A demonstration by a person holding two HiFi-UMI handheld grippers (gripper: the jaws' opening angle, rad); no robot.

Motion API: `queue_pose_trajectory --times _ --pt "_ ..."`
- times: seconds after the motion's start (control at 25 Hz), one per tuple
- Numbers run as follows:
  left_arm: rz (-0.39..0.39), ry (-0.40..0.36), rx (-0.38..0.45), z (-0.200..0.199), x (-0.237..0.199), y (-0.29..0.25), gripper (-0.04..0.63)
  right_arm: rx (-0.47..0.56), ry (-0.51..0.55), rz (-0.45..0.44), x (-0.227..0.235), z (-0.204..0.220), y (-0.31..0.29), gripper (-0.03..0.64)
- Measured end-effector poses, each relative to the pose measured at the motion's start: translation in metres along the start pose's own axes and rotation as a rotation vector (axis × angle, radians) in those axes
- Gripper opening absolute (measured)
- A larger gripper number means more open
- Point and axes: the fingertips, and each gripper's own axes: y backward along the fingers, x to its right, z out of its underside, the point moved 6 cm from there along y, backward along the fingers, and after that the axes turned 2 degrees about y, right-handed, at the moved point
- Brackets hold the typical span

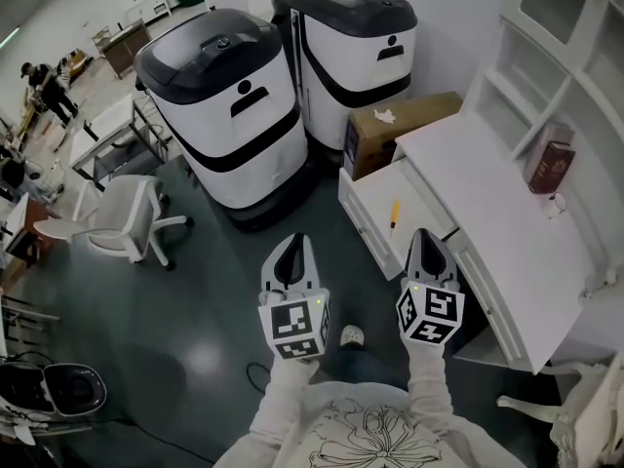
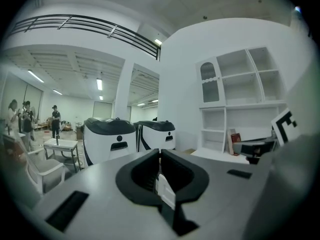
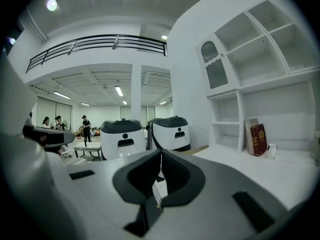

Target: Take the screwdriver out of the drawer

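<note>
Both claws pressed together, empty: left claw (image 1: 296,244), right claw (image 1: 423,236). Screwdriver (image 1: 395,213) lies in open drawer (image 1: 417,224) of bench (image 1: 507,222), just ahead. Prob. light, stiff, smooth; pinch mid-handle.

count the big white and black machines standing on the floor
2. One machine is nearer the white chair; the second machine stands right beside it, next to the cardboard box. Others may be out of view.

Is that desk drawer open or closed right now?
Open. The drawer sticks out from the white desk, and an orange screwdriver lies exposed inside it.
</note>
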Motion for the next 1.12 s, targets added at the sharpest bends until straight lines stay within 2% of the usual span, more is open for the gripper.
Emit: queue_pose_trajectory --times 0.52,0.84,1.12 --pt "-0.006 0.0 -0.027 -0.005 0.03 -0.098 0.013 -0.041 -0.019 -0.01 0.057 -0.001 -0.089 0.005" --pt "0.0 0.006 -0.073 0.004 0.023 -0.146 0.014 -0.09 -0.023 0.005 0.066 0.009 -0.132 0.005" --pt "0.036 0.011 -0.101 0.002 0.012 -0.213 0.013 -0.13 -0.038 0.029 0.073 0.011 -0.188 0.005"
